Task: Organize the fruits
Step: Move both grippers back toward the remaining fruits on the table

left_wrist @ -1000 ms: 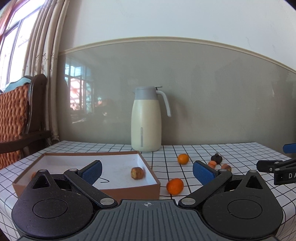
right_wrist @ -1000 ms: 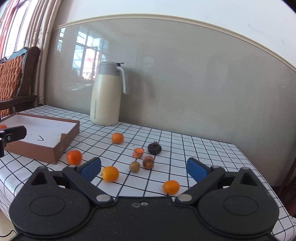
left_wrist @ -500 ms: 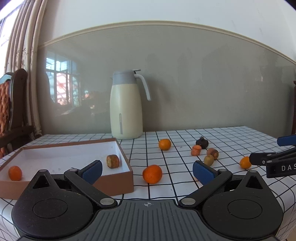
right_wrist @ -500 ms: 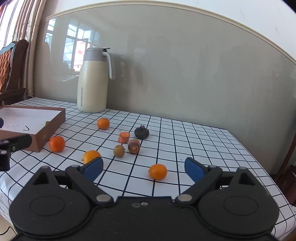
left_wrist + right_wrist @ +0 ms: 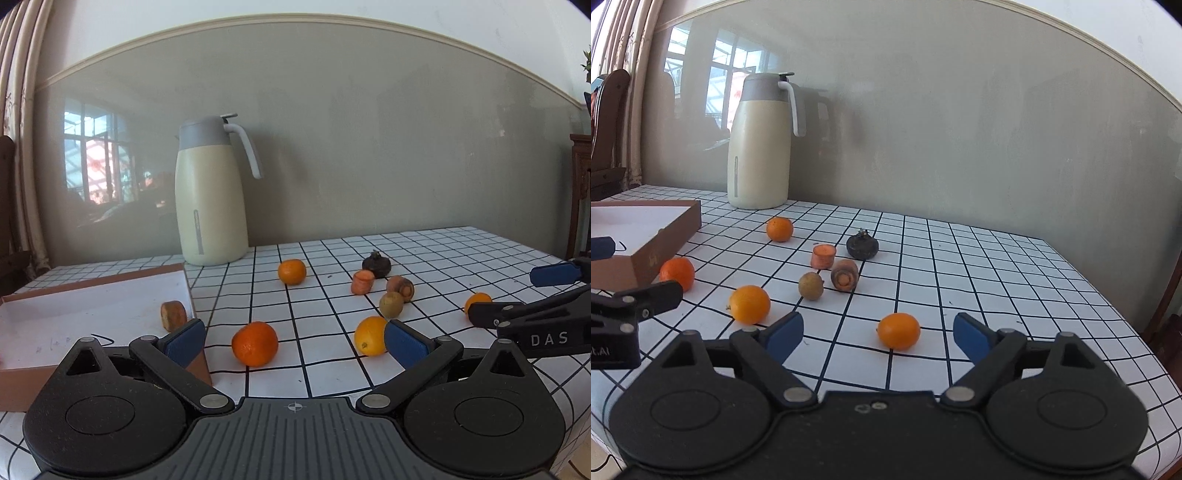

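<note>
My left gripper (image 5: 293, 343) is open low over the checked table. A tangerine (image 5: 255, 343) lies just ahead between its fingers, untouched, and a yellow-orange fruit (image 5: 370, 335) sits by its right pad. The brown box (image 5: 92, 291) at the left holds a brown chunk (image 5: 173, 315). My right gripper (image 5: 878, 335) is closing around a small orange (image 5: 898, 330); the pads stand clear of it. Beyond lie a kiwi-like fruit (image 5: 811, 285), two carrot pieces (image 5: 823, 256), a dark round fruit (image 5: 862, 246) and another tangerine (image 5: 779, 229).
A cream thermos jug (image 5: 210, 199) stands at the back against the grey wall. The table's right edge (image 5: 1126, 332) drops off near the small orange. A dark wooden chair (image 5: 609, 129) stands beyond the left end.
Both grippers have sunk and come closer to the loose fruit. The left view has swung right, off the box. The right jaws have narrowed with the small orange now between them.
</note>
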Demonstrator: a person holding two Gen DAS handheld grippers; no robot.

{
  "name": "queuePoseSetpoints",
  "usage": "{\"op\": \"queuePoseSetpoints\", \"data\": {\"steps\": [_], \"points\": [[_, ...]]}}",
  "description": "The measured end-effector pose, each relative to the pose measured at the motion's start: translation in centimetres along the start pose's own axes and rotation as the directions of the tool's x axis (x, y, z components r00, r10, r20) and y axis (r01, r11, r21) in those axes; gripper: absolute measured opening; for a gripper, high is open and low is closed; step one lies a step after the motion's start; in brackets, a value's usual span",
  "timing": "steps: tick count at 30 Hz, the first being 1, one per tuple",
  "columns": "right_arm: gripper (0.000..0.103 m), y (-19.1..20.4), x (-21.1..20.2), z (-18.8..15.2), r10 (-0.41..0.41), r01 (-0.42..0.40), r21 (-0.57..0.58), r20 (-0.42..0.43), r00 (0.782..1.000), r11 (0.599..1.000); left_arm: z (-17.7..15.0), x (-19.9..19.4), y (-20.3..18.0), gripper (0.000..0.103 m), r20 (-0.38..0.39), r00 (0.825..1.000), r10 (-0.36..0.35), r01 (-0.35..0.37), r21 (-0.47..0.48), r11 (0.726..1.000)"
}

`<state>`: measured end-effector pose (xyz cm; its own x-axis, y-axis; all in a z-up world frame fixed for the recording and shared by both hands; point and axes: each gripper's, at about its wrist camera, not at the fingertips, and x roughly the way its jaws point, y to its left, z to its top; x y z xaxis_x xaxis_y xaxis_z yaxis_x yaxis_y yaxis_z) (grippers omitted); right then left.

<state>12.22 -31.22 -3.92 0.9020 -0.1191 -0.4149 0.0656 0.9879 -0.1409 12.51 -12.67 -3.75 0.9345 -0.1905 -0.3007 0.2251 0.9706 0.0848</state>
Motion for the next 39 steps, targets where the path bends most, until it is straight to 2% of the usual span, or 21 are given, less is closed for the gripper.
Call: {"op": "queuePoseSetpoints", "data": {"steps": [16, 21, 26, 28, 39], "points": [[0.075, -0.5, 1.6, 0.1, -0.004, 0.005, 0.028, -0.027, 1.000, 1.000, 0.1, 2.4, -0.2, 0.094, -0.064, 0.997, -0.033, 0.030, -0.045, 0.999], [0.075, 0.5, 1.1, 0.3, 0.084, -0.084, 0.014, -0.001, 0.996, 0.996, 0.1, 3.4, 0.0, 0.093, -0.093, 0.995, -0.021, 0.015, -0.068, 0.998], [0.062, 2.4, 1.5, 0.5, 0.164, -0.165, -0.047, -0.018, 0.986, 0.985, 0.0, 4.1, 0.6, 0.089, -0.118, 0.993, -0.016, 0.006, -0.089, 0.996], [0.061, 2.7, 1.6, 0.6, 0.172, -0.173, -0.060, -0.022, 0.985, 0.983, 0.0, 4.4, 0.9, 0.088, -0.125, 0.992, -0.012, 0.000, -0.100, 0.995], [0.061, -0.3, 2.7, 0.5, 0.037, -0.036, 0.040, -0.049, 0.998, 0.999, -0.1, 5.4, 0.8, 0.087, -0.142, 0.990, 0.007, -0.022, -0.105, 0.994]]}}
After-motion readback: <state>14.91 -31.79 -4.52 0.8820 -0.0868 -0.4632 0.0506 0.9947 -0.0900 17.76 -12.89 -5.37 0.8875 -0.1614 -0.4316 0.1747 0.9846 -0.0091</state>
